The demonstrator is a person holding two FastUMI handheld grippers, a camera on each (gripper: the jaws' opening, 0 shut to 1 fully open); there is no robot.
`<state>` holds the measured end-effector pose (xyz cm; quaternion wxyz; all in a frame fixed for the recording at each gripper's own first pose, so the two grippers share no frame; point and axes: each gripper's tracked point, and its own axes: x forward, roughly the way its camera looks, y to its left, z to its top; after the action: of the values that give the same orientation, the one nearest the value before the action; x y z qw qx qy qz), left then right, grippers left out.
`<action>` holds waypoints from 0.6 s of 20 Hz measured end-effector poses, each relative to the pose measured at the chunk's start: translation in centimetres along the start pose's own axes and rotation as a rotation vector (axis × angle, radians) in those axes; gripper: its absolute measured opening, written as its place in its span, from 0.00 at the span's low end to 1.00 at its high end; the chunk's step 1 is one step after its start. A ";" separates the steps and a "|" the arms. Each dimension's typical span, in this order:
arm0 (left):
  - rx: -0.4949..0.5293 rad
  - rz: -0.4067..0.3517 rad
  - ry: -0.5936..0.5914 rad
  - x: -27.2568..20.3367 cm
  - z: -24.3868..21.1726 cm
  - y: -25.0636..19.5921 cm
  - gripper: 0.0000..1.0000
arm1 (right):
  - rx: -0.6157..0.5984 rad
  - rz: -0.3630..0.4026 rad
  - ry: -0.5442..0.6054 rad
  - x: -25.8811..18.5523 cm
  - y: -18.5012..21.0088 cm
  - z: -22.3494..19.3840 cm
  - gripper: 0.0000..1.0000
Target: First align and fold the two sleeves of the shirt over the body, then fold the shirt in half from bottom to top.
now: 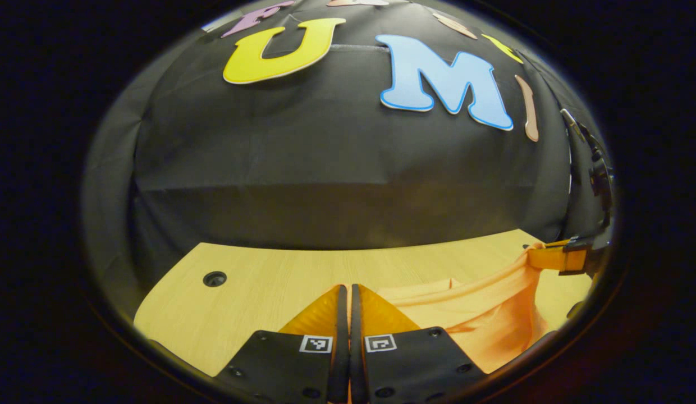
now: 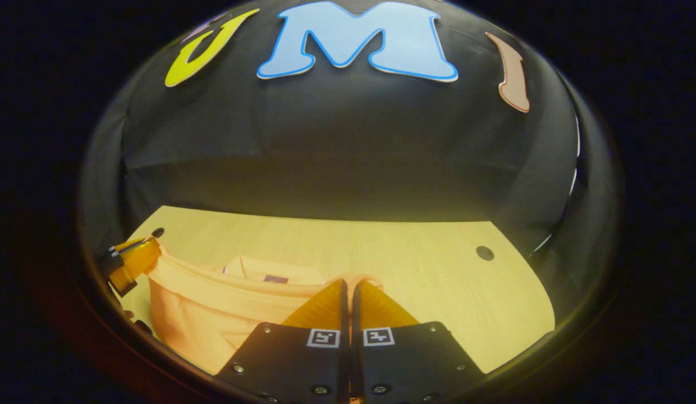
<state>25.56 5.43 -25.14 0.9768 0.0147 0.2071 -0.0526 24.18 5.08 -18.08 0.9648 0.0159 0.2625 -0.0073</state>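
Both tongs are pinched tight on the orange shirt's edge: the left gripper (image 1: 348, 292) and the right gripper (image 2: 348, 286). The shirt (image 1: 482, 320) hangs stretched between them over the wooden table (image 1: 258, 280). Farther off, a small round hole (image 1: 214, 278) sits in the tabletop.

low over table (image 1: 258, 280), facing wall (shared)

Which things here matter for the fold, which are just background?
Job:
shirt, lifted off the table
left gripper, shut on shirt
right gripper, shut on shirt

Background:
table
table holes
booth wall
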 end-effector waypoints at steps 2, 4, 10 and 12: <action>0.008 -0.007 0.013 0.7 -0.7 0.0 0.07 | -0.023 -0.008 0.014 0.9 0.4 -0.8 0.02; 0.022 -0.014 0.023 1.3 -1.2 0.0 0.07 | -0.046 -0.015 0.035 1.7 0.6 -1.8 0.03; 0.055 -0.050 0.067 2.2 -2.9 -0.4 0.09 | -0.067 -0.029 0.129 2.8 0.8 -4.5 0.07; 0.053 -0.048 0.065 2.1 -2.9 -0.2 0.09 | -0.074 -0.026 0.144 2.8 0.8 -4.8 0.07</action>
<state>26.29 5.21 -28.65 0.9672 0.0371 0.2378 -0.0809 24.16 6.07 -23.60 0.9432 -0.0226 0.3313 -0.0089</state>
